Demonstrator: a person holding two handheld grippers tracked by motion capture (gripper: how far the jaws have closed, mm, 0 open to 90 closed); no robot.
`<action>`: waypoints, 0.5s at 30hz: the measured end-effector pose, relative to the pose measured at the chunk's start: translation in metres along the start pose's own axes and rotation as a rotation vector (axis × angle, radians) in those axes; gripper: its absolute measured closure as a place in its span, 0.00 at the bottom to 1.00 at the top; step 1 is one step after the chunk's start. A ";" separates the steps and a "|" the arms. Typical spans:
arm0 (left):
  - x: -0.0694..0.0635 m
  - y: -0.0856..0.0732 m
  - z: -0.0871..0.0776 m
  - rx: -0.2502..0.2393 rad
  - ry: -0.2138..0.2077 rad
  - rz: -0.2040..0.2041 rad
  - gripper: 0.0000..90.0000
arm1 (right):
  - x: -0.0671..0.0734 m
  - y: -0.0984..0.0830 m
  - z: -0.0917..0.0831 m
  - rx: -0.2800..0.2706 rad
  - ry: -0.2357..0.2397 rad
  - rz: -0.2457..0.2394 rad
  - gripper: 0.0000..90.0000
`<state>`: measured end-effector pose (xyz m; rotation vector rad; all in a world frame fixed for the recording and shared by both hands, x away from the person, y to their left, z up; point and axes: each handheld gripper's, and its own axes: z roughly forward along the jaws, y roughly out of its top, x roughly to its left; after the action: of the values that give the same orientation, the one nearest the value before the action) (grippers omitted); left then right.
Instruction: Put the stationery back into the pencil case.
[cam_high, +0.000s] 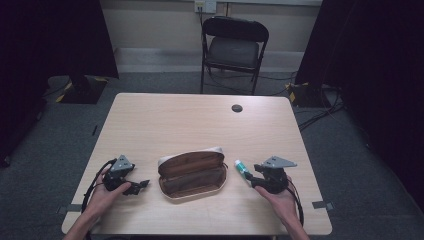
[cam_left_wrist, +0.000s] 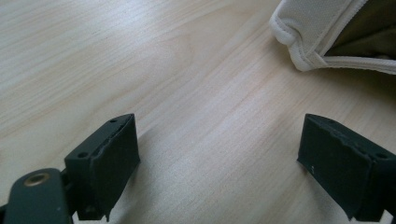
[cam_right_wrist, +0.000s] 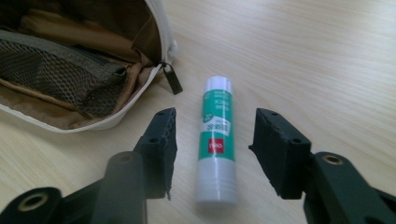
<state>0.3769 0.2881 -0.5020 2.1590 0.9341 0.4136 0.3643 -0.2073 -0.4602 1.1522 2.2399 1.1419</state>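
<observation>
Left gripper (cam_high: 143, 184) rests low over the wooden table (cam_high: 200, 120), just left of the open pencil case (cam_high: 192, 175). In the left gripper view its jaws stand wide apart with bare wood between them; it is released and holds nothing. Only a pale stitched corner of the case (cam_left_wrist: 303, 42) enters that view.

The case lies unzipped at table centre, brown lining and a mesh pocket (cam_right_wrist: 60, 70) exposed, zip pull (cam_right_wrist: 173, 79) hanging at its right end. No contents can be made out inside it.

The glue stick (cam_right_wrist: 215, 140) lies flat on the table just right of the case. The right gripper (cam_right_wrist: 212, 140) straddles it, jaws partly drawn in, a gap showing on each side; not yet clenched on it.

Judgement: case opened, stick not yet grasped, lifted or placed inside. The label print is too small to read, and the case's deeper interior is shadowed.
</observation>
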 end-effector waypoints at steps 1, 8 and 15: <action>0.000 0.000 0.000 0.001 0.001 0.000 0.13 | 0.000 0.001 0.005 0.016 0.005 -0.007 0.57; 0.000 0.000 0.000 0.001 0.001 0.000 0.13 | 0.001 -0.003 0.024 0.066 0.014 -0.020 0.60; 0.000 0.000 0.000 0.001 0.001 0.000 0.13 | -0.002 -0.006 0.031 0.099 0.007 -0.011 0.62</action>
<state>0.3769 0.2882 -0.5020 2.1597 0.9349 0.4147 0.3822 -0.1951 -0.4837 1.1741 2.3286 1.0427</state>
